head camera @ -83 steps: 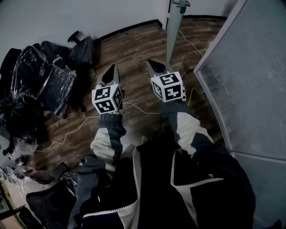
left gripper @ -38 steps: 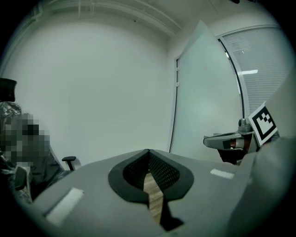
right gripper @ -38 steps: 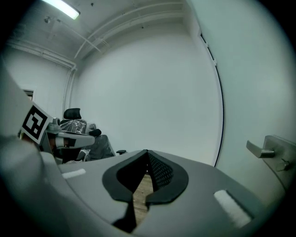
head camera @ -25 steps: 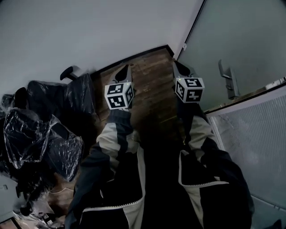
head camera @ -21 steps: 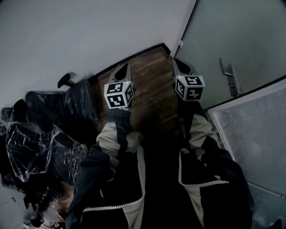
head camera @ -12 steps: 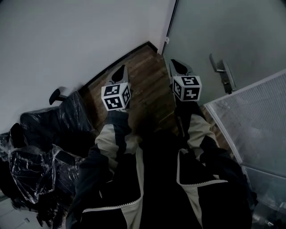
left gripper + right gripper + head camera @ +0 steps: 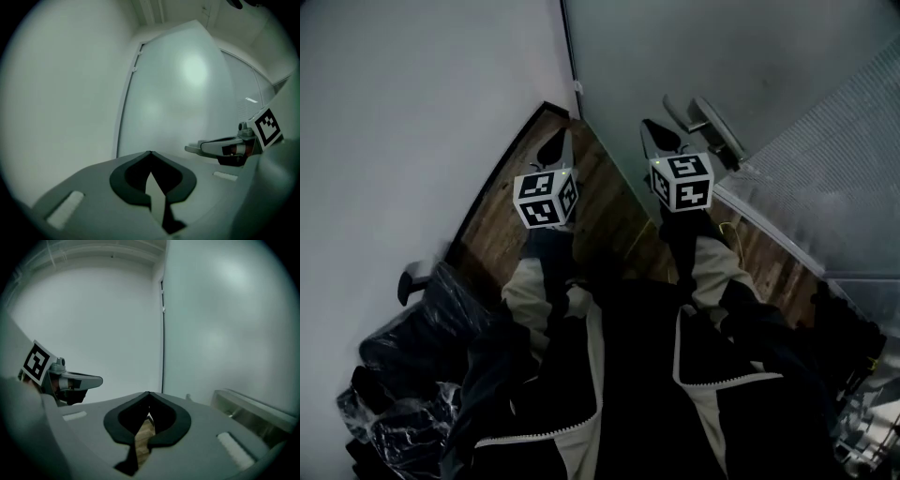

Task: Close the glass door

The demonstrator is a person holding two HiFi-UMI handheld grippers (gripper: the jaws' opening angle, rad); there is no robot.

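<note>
Room: wood floor met a white wall at a black skirting strip.
Surroundings: plastic-wrapped office chairs stood low on the left, well apart from both grippers. A ribbed panel rose on the right.
Glass door: frosted, directly ahead, one edge at the wall corner. Its lever handle was just right of the right gripper.
Left gripper: jaws together, holding nothing.
Right gripper: jaws together, holding nothing. Contact with the door could not be confirmed.
Pose: both sleeved arms reached forward side by side, with the grippers near level and aimed at the door corner.
</note>
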